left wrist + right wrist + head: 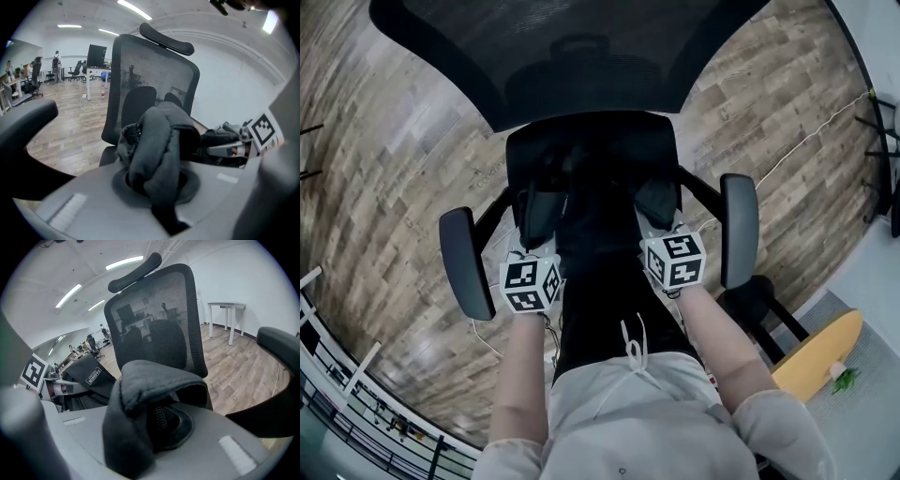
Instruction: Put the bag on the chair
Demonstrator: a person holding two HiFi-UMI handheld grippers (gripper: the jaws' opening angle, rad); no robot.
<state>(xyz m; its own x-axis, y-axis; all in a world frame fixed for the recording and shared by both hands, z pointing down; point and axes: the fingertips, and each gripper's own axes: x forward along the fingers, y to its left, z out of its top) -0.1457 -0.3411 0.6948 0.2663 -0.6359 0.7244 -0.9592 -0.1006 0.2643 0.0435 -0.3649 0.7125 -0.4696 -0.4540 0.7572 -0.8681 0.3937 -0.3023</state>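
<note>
My left hand-held gripper (157, 187) is clamped shut on a bunched fold of dark fabric at the left upper edge of the bag (598, 246). My right hand-held gripper (140, 425) is pinched the same way on a padded fold at the bag's right edge, so I carry the black bag slung between my two hands. It hangs between the left armrest (465, 262) and the right armrest (739, 230) of the chair (591, 141). Its far end is over the near part of the seat, and its near end reaches back toward my body. From the head view I cannot tell whether the bottom of the bag already touches the seat or hangs just above it. The mesh backrest (572, 47) stands on the far side, facing me. I judge this to be the placing step: the bag is lined up with the chair but not yet let go. Next I should carry it a little farther toward the backrest and lower both hands evenly until the seat takes the weight. I should open the jaws only once the bag sits wholly on the seat, or its near end may slide off toward the wooden floor (394, 169).
</note>
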